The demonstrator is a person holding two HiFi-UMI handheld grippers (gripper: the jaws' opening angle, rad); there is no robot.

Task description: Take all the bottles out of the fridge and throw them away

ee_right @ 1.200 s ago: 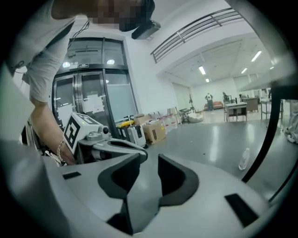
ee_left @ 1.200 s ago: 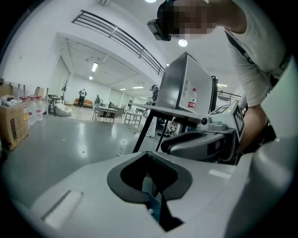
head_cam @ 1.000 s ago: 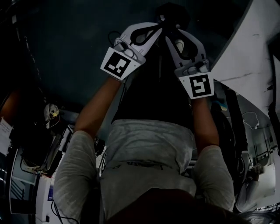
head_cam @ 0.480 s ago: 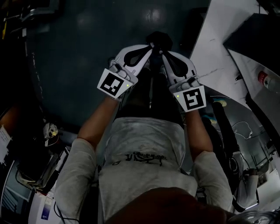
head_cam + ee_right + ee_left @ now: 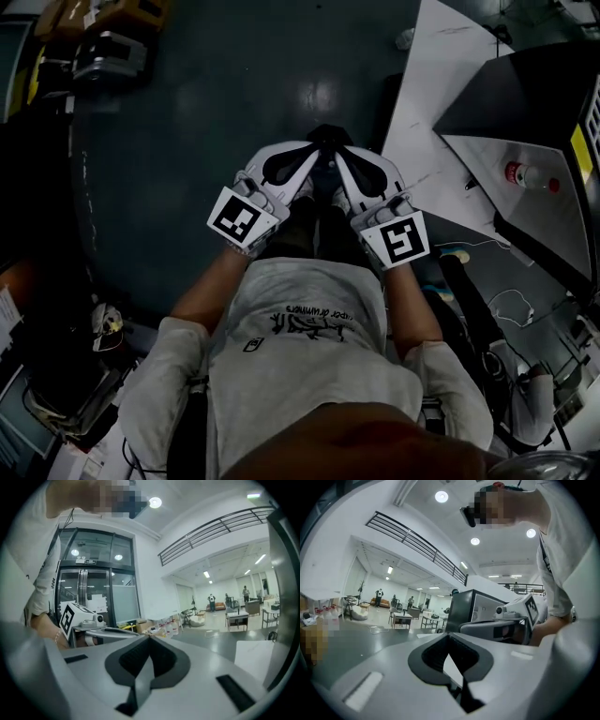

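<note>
Red-capped bottle [image 5: 528, 175] lies far right in the head view, on a pale sloped surface beside a dark cabinet [image 5: 525, 94], likely the fridge. Long axis runs across the picture, cap rightward. Well apart from both tools. Right gripper [image 5: 343, 150] is nearer; its jaws have just been closing, now pressed together on nothing. Left gripper [image 5: 314, 148] jaws likewise together, empty. Both held close before the chest, tips side by side, pointing roughly level over the dark floor [image 5: 187, 169]
</note>
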